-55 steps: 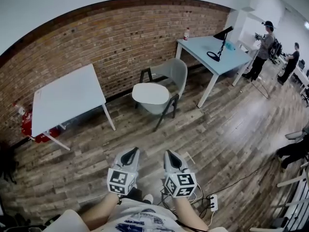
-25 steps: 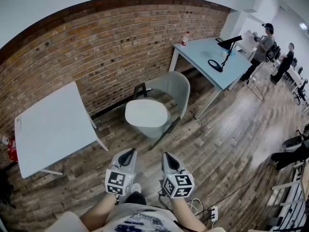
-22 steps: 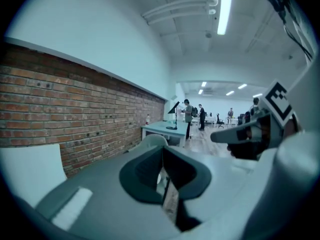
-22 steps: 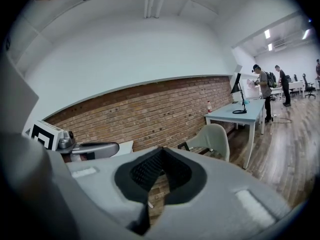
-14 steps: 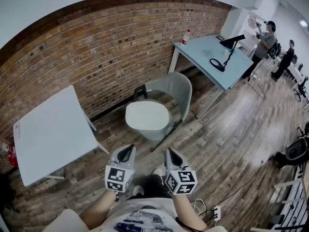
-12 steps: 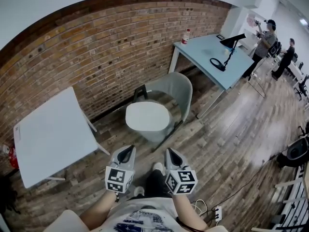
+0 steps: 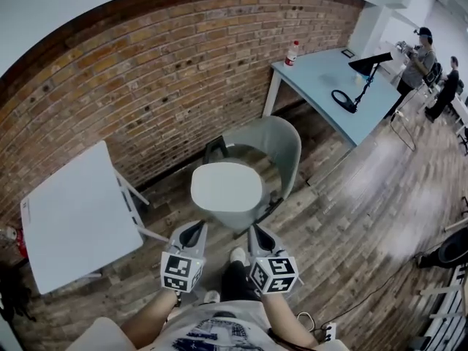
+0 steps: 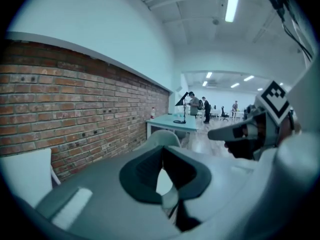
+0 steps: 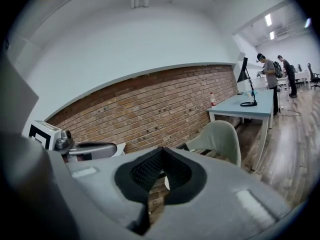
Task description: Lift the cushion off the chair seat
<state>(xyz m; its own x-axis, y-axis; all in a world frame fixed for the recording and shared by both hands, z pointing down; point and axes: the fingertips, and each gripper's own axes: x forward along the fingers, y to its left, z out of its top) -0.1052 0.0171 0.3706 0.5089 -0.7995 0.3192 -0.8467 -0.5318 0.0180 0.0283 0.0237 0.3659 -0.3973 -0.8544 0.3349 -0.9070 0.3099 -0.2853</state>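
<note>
A pale grey-green shell chair [image 7: 278,142] stands by the brick wall, with a white oval cushion [image 7: 227,186] lying flat on its seat. My left gripper [image 7: 198,227] and right gripper [image 7: 255,230] are side by side just short of the cushion's near edge, both shut and holding nothing. In the left gripper view the chair back [image 8: 164,136] rises beyond the shut jaws, and a sliver of cushion [image 8: 163,182] shows in the gap under them. From the right gripper view I see the chair [image 9: 220,137] ahead to the right.
A white table [image 7: 69,214] stands close on the left. A light blue table [image 7: 325,75] at the back right carries a black lamp [image 7: 364,74] and a bottle [image 7: 292,52]. People [image 7: 424,48] stand far right. A power strip [image 7: 322,330] and cable lie on the wood floor.
Both grippers, still shut, have moved forward with the person toward the chair. The cushion now lies just beyond their tips, and the white table is nearer on the left.
</note>
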